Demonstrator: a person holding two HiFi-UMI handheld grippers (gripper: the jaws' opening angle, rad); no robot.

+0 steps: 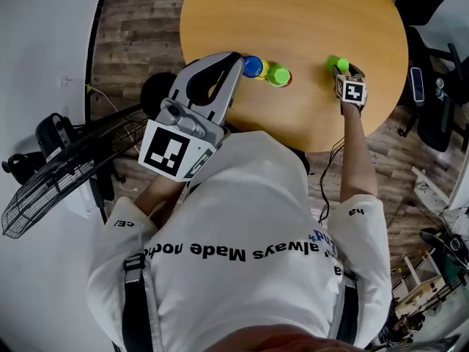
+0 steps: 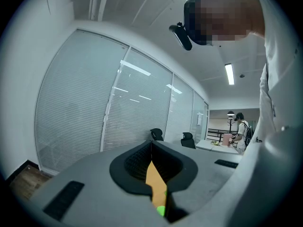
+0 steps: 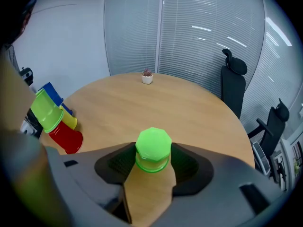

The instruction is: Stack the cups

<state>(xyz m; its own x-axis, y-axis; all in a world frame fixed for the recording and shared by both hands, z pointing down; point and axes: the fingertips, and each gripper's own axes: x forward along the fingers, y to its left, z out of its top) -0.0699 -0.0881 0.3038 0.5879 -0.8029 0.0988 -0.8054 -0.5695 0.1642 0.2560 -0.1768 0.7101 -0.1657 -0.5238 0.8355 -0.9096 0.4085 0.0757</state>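
An upturned light-green cup [image 1: 338, 64] [image 3: 153, 148] stands on the round wooden table [image 1: 315, 20] near its right edge. My right gripper [image 1: 339, 67] [image 3: 153, 156] is shut on this cup, a pad against each side. At the table's near left edge sits a cluster of cups: blue [image 1: 253, 66], yellow [image 1: 262, 74], green [image 1: 278, 75] and red [image 1: 289, 81]. In the right gripper view they lie tilted together: green [image 3: 46, 110], red [image 3: 66, 136], yellow [image 3: 71, 120], blue [image 3: 52, 93]. My left gripper [image 1: 236, 57] [image 2: 152, 145] is shut, empty and raised, its tips just left of the cluster.
A small potted plant [image 3: 147, 77] stands at the table's far edge. Office chairs [image 3: 233, 82] [image 1: 432, 86] ring the table's right side. A floor fan [image 1: 44, 189] stands to my left. A person [image 2: 242, 129] stands far off in the room.
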